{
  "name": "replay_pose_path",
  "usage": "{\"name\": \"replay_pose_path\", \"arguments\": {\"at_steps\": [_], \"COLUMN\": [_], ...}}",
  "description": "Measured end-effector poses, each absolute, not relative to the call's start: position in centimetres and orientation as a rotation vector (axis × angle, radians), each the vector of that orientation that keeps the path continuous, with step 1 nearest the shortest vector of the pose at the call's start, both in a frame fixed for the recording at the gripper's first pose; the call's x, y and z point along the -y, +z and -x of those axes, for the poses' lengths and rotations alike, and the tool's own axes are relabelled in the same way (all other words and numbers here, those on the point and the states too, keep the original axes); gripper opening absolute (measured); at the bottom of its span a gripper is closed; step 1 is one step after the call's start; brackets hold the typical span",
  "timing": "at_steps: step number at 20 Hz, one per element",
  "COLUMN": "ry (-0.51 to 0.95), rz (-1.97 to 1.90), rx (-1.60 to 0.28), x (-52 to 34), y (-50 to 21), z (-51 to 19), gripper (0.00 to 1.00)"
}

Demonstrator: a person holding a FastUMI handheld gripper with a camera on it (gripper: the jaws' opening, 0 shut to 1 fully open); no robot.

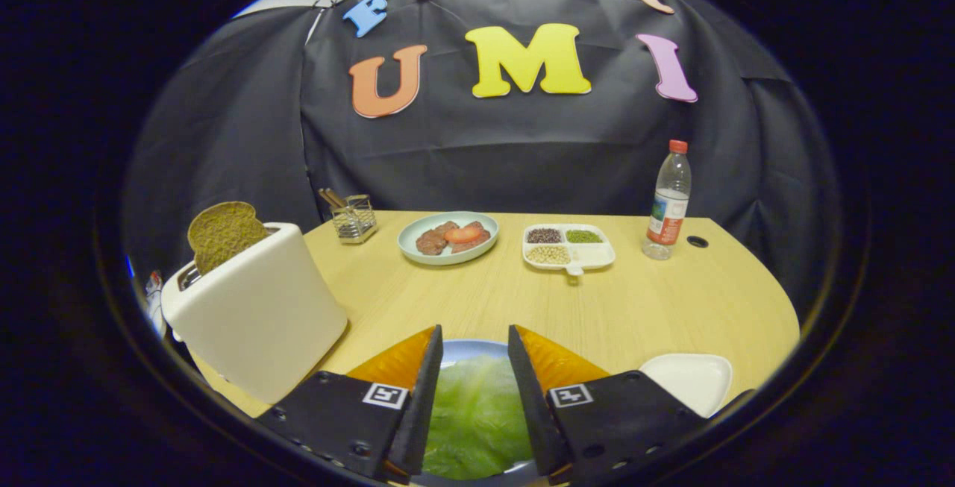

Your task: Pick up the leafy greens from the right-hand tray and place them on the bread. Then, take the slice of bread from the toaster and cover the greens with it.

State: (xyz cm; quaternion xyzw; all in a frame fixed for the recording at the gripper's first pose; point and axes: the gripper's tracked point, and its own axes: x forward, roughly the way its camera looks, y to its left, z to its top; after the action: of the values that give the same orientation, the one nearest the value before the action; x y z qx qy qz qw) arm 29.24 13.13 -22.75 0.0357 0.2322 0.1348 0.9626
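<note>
The gripper (474, 338) hangs with its fingers spread apart, and the leafy greens (476, 416) — crinkled, pale and glossy — lie between them on a plate (466, 349), gripped by neither finger. Lower right sits a smooth white tray (694, 379) near the table (656, 308) edge. At left a rounded white toaster (257, 312) holds a coarse brown slice of bread (222, 232). Open wood-grain surface stretches ahead to a plate of meat (448, 238), a divided dish (568, 245), a wire holder (354, 217) and a clear bottle (668, 200).
</note>
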Motion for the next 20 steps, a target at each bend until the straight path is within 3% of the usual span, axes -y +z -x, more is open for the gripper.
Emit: {"name": "replay_pose_path", "arguments": {"at_steps": [2,4,9,20], "ry": [0.294,0.323,0.289,0.265], "rz": [-0.067,-0.072,-0.028,-0.102], "rx": [-0.466,-0.461,-0.402,-0.245], "x": [-13.3,-13.8,-13.5,-18.3], "y": [-21.6,-20.4,-16.4,-2.6], "z": [-27.9,-26.0,-22.6,-19.0], "gripper": [0.73,0.75,0.92,0.92]}}
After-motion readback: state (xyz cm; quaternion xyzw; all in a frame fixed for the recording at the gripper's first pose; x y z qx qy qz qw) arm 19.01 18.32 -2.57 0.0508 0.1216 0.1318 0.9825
